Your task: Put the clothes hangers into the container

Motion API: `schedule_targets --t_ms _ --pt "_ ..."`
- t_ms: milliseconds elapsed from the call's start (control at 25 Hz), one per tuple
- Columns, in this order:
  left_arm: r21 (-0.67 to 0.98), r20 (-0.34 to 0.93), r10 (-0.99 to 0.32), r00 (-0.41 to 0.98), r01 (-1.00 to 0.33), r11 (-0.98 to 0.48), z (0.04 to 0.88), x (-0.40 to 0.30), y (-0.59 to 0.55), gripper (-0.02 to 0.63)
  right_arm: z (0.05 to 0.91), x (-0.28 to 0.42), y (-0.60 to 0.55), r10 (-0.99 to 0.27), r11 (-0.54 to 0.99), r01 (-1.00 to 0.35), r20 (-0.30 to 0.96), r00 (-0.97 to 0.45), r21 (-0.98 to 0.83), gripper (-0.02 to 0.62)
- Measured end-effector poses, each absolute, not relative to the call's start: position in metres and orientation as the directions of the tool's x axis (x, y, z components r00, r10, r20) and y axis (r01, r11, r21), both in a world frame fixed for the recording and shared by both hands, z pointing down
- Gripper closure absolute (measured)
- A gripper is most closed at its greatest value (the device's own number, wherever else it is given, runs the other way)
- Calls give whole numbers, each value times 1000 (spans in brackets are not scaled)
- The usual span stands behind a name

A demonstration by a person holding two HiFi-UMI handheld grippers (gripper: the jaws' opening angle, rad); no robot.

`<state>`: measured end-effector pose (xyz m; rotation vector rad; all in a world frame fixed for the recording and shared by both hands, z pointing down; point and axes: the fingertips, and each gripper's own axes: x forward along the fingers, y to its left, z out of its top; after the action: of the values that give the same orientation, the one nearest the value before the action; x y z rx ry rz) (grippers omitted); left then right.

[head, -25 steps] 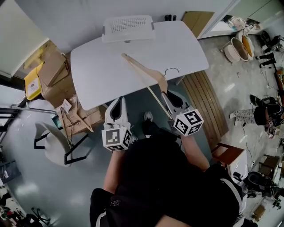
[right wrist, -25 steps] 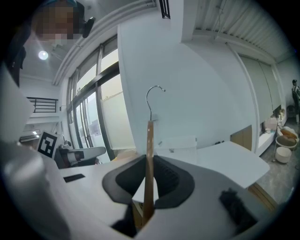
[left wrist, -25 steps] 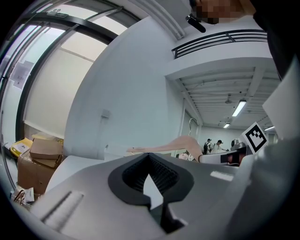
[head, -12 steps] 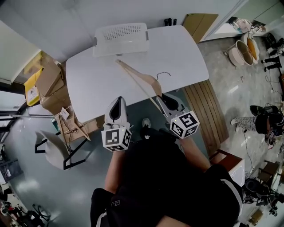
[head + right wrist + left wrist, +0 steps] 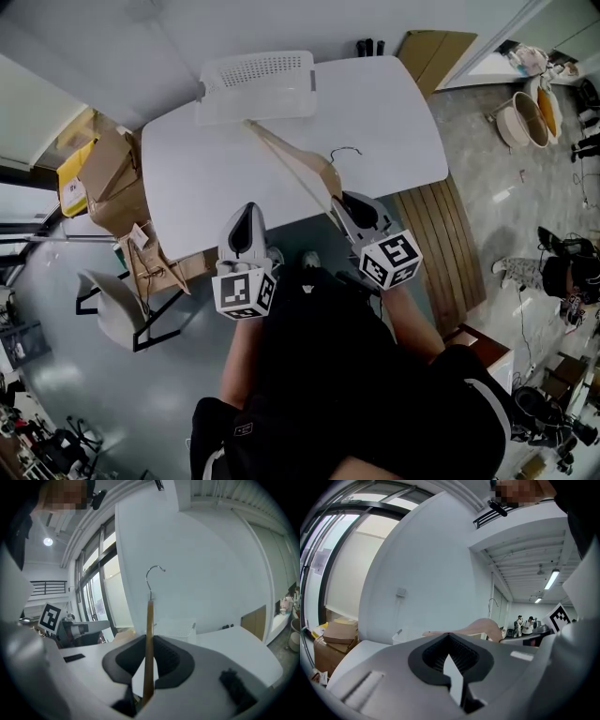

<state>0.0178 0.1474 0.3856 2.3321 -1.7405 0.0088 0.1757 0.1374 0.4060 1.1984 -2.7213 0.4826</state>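
Smooth wooden hanger (image 5: 323, 169), metal hook (image 5: 345, 152)

The left gripper (image 5: 246, 212) and right gripper (image 5: 347, 199) are pale grey with black ribbed pads (image 5: 166, 660). Each bears a white cube (image 5: 246, 292) with black square markers. The hanger (image 5: 298, 164) in the right gripper is pale wood with a dark wire hook. Ahead of both, the table (image 5: 394, 122) is white. The container (image 5: 258, 84) is white too, with a grid of small holes. Left of the left gripper, the boxes (image 5: 112, 178) are brown. Right of the right gripper, the slats (image 5: 436, 234) are brown. The floor (image 5: 56, 394) is grey-blue.
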Motion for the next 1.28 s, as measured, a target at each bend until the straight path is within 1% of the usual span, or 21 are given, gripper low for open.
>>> schedule_targets --t_ms 280,800,1280 --pt "189 127 -951 283 -948 -257 388 3 118 600 411 165 116 -693 633 -737 251 -676 -237 535" --pt "204 109 -935 336 -929 -310 386 -23 37 600 408 136 50 -718 603 -769 276 -639 -212 535" --pt "237 100 -919 381 -907 -350 389 -64 -22 600 408 96 -6 -731 579 -793 311 -608 -189 535"
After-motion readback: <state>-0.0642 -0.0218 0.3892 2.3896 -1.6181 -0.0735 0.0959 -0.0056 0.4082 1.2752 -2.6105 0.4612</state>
